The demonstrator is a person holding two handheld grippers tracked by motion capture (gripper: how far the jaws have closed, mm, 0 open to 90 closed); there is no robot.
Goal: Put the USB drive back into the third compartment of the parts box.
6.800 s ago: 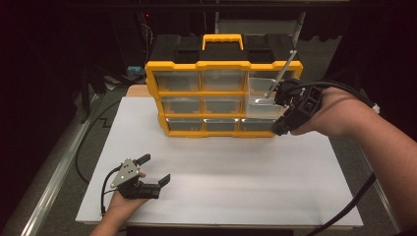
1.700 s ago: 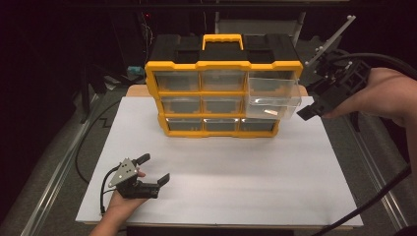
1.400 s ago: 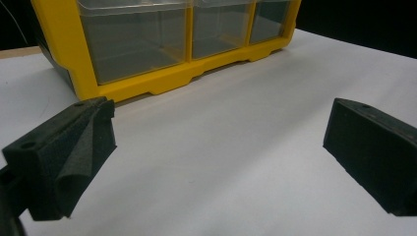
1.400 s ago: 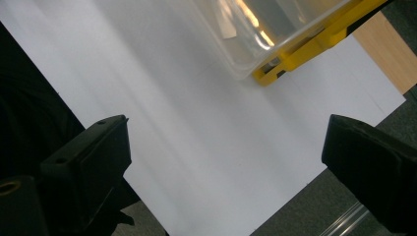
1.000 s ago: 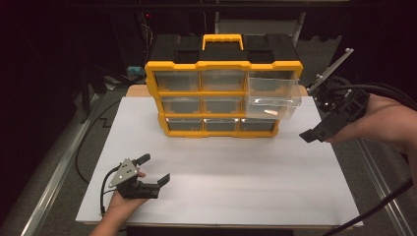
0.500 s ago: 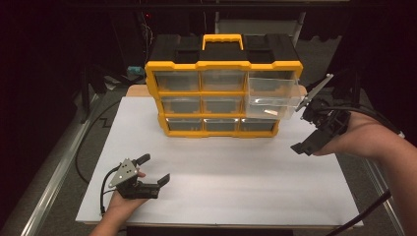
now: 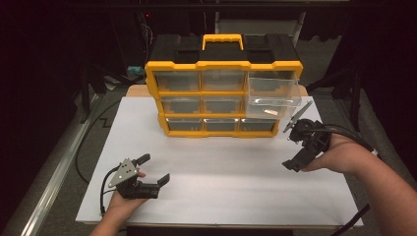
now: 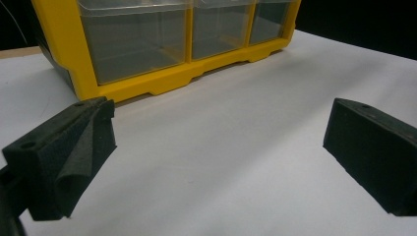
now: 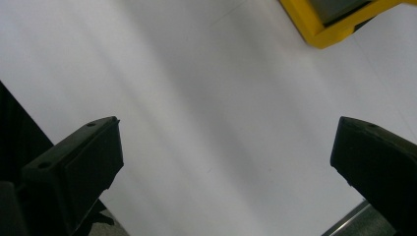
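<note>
White sheeting covered the desk. Near its right edge the right tool hung with jaws spread, holding nothing, just below the pulled-out clear drawer of the yellow organizer at the back. Near the front-left corner the left tool rested, spread and empty.

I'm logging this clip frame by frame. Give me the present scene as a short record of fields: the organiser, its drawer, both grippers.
organiser: yellow and black plastic drawer cabinet standing on the white table sheet
open drawer: clear plastic top-right drawer, pulled out, a small pale item inside
other drawers: shut
left gripper: open, empty, resting low near the front-left edge
right gripper: open, empty, right of the cabinet, apart from the drawer
</note>
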